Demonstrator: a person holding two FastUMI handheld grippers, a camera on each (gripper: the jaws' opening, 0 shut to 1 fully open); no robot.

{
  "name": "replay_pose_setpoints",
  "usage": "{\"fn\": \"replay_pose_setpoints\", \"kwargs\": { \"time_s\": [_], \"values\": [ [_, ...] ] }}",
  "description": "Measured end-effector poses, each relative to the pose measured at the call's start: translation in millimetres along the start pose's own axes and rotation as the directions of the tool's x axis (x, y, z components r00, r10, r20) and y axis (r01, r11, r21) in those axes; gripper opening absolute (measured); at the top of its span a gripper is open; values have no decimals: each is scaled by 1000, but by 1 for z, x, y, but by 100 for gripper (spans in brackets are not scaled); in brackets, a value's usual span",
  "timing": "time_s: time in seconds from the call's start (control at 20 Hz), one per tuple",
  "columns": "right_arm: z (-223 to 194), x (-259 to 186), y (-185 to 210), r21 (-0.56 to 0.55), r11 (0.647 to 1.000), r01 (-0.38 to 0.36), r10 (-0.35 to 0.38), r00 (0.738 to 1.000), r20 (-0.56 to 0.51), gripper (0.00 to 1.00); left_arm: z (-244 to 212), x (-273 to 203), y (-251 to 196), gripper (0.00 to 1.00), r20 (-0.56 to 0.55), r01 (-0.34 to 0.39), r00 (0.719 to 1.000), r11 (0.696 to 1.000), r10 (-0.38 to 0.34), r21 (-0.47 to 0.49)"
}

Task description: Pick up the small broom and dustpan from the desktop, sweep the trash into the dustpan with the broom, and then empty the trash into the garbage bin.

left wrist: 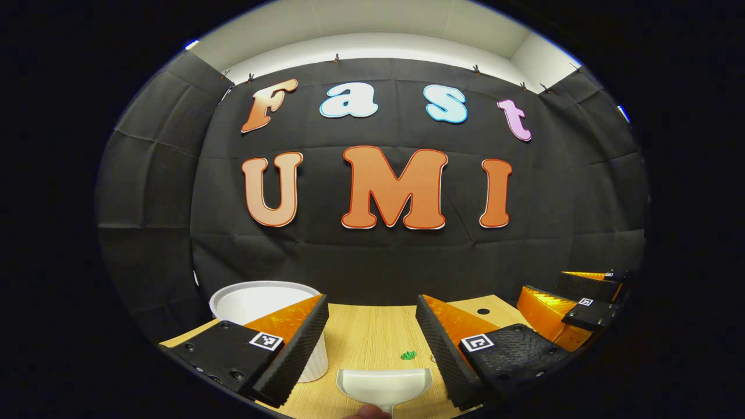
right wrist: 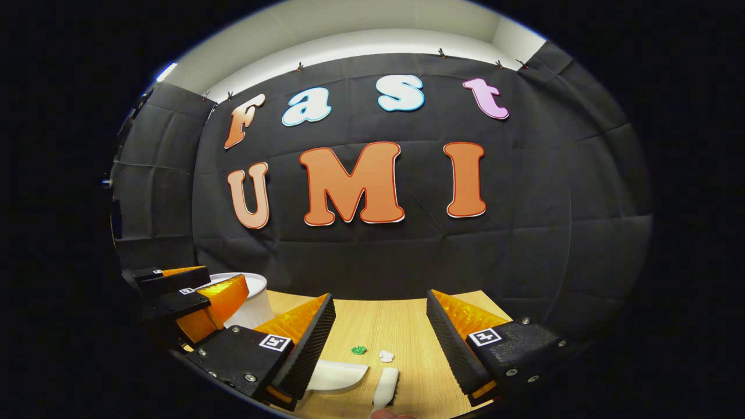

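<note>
Both grippers gape, holding nothing: left gripper (left wrist: 372,349) has the dustpan (left wrist: 384,387) lying between its fingers, bin (left wrist: 262,302) left; right gripper (right wrist: 381,343) faces broom (right wrist: 386,384) and scraps (right wrist: 359,350) on the counter (right wrist: 396,326).

Light wooden desktop (left wrist: 372,337) against black cloth wall. On it: white ribbed bin (left wrist: 262,302) at left, white dustpan (left wrist: 385,385) near front edge, white broom (right wrist: 386,385) beside it, green scrap (right wrist: 359,350) and white scrap (right wrist: 386,355) just apart mid-table.
</note>
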State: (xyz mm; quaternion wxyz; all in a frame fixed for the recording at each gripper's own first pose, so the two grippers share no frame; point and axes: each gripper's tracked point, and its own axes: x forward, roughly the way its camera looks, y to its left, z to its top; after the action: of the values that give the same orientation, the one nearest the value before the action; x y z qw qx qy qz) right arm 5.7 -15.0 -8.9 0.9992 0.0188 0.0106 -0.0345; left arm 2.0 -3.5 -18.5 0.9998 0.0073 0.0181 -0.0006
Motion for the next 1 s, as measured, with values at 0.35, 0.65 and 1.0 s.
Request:
{"fn": "replay_pose_setpoints", "kwargs": {
  "time_s": [0.35, 0.65, 1.0],
  "values": [
    [6, 2, 1, -5, 1000, -2, 2, 1000, 13, 95, 12, 1, 0, 95, 29, -4, 1000, 1000, 3, 12],
    [5, 1, 6, 0, 1000, -18, 18, 1000, 6, 95, 17, 1, 1, 94, 40, -14, 999, 1000, 14, 1],
    [-6, -2, 8, 0, 999, -34, 34, 999, -33, 95, 17, -3, 7, 94, 50, -21, 999, 1000, 21, -8]
  ]
}}
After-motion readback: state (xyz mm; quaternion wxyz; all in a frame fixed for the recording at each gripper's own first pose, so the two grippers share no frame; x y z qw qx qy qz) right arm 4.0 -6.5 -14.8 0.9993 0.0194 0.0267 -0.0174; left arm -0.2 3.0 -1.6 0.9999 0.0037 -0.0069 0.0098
